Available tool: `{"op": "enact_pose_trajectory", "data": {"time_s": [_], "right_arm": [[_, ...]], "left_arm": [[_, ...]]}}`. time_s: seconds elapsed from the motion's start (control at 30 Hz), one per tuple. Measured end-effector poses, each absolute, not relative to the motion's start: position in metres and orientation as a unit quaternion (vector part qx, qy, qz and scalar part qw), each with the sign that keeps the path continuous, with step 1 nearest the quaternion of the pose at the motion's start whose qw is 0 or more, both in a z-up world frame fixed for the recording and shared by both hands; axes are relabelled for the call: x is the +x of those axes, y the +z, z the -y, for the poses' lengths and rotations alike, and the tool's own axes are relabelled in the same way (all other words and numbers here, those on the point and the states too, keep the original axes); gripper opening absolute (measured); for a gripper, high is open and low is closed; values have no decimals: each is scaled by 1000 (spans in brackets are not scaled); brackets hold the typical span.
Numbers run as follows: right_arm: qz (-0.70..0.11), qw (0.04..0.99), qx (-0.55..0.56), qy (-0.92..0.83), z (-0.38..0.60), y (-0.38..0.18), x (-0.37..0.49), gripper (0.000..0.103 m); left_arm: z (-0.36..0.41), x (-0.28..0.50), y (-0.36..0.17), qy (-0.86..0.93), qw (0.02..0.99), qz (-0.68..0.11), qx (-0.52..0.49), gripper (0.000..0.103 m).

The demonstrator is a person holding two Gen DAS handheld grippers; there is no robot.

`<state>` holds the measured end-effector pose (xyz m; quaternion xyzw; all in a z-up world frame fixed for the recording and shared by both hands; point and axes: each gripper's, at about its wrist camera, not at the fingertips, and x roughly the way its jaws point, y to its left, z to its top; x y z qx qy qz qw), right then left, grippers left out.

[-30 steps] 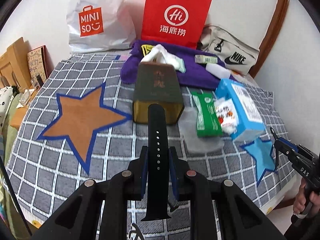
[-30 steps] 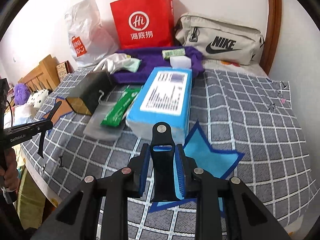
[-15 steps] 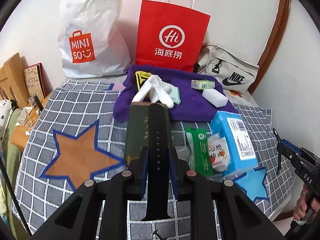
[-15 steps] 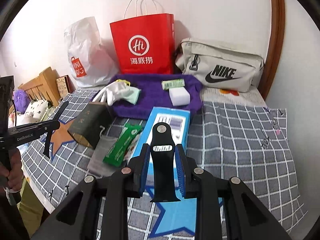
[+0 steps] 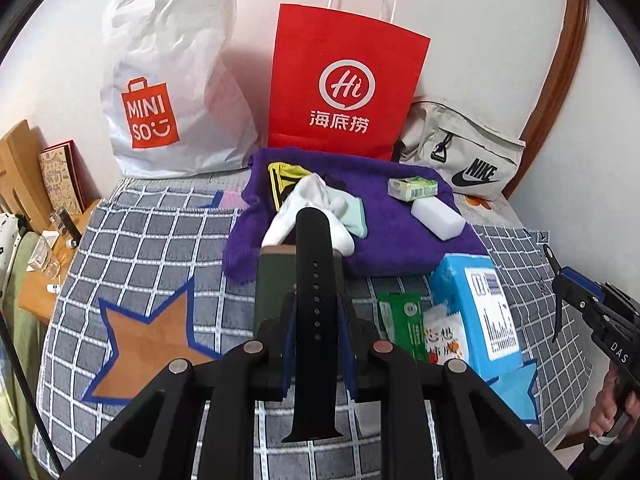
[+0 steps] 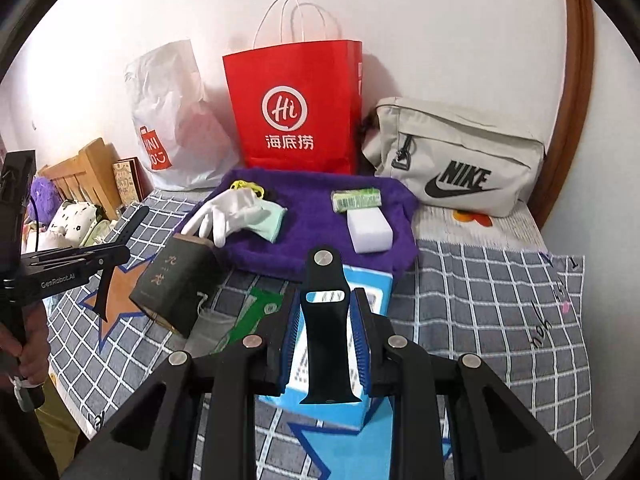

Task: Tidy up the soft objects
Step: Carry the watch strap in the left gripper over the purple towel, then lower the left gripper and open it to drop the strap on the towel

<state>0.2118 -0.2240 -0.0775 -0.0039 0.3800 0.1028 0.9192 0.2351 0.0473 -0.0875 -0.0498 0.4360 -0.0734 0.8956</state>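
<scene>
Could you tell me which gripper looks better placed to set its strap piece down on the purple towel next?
Probably the left gripper: its holed strap already points at the purple towel. The right gripper's buckle strap hangs over the blue box.

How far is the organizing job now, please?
Done: glove, sponge and green pack lie on the purple towel. In hand: each gripper clamps a black strap half, left, right. Left: straps unplaced; tissue packs off the towel.

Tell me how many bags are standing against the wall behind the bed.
3. The white plastic Miniso bag stands on the left, the red paper bag with white handles in the middle, and the beige Nike fabric bag on the right. Others may be hidden.
</scene>
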Motion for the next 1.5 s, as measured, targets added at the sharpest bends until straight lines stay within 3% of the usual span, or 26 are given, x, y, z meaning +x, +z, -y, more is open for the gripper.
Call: {"op": "enact_pose_trajectory", "data": {"time_s": [1.0, 1.5], "right_arm": [[-410, 902, 17, 136, 227, -115, 346, 26], [-471, 859, 23, 200, 205, -159, 407, 26]], "left_arm": [[-41, 361, -101, -95, 886, -447, -76, 19], [-53, 423, -125, -86, 868, -480, -99, 19]]}}
